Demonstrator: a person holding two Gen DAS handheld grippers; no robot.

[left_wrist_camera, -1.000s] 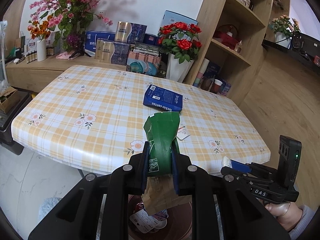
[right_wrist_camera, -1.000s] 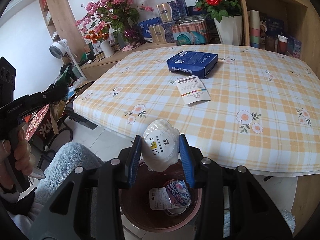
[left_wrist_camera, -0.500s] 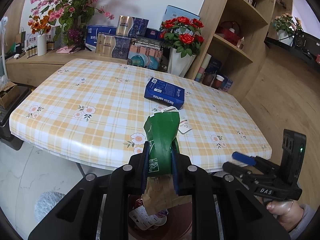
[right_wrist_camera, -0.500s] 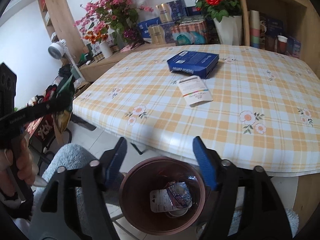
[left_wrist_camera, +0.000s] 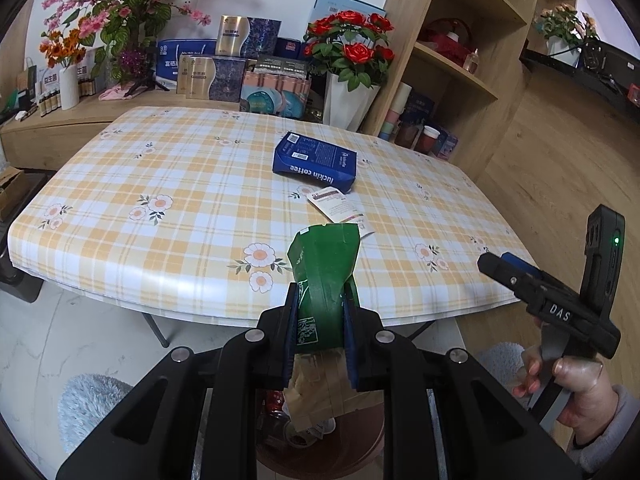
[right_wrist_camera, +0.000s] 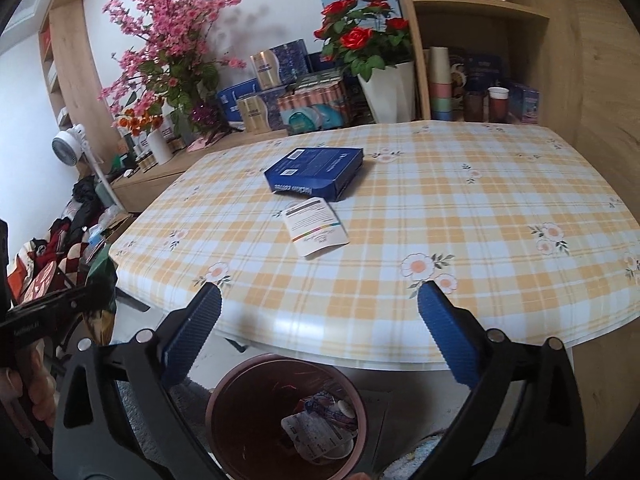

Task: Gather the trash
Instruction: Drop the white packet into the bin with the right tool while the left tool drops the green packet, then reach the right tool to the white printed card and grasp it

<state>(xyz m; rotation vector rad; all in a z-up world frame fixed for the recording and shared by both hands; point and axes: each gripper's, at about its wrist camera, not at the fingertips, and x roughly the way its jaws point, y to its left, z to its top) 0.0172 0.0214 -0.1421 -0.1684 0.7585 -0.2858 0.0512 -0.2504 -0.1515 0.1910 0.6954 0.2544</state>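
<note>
A second ago the right gripper (right_wrist_camera: 318,326) clasped a white wrapper over the brown trash bin (right_wrist_camera: 286,416); now its jaws stand spread wide and bare above the bin, which sits at 6 o'clock in its view. The left gripper (left_wrist_camera: 320,330) stays clenched on a green packet (left_wrist_camera: 324,276), just off the bench (left_wrist_camera: 192,200) edge above the bin. At 12 o'clock lie a blue "luckin coffee" box (left_wrist_camera: 316,162) and a white sachet (left_wrist_camera: 336,208) whose print is unreadable.

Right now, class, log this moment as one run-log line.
left claw: shut on green paper bag | right claw: open | round brown bin: below | blue coffee box: on table
</note>
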